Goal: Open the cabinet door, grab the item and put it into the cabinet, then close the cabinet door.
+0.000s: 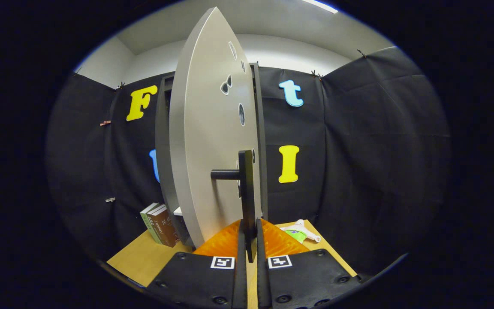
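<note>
The grey cabinet door [206, 141] stands partly swung open, seen nearly edge-on straight ahead of me. Its black bar handle [246, 193] runs down between my fingers, and my gripper [250, 240] is shut on that handle. The cabinet body [164, 141] shows as a dark frame behind the door, its inside hidden. A white and green toy item [299, 231] lies on the wooden table [140, 257] just beyond my right finger, close to the booth wall.
A few books [160, 225] lean against the cabinet's left side on the table. Black cloth walls close the booth to the left, the right and behind. The table's front edge runs just below my fingers.
</note>
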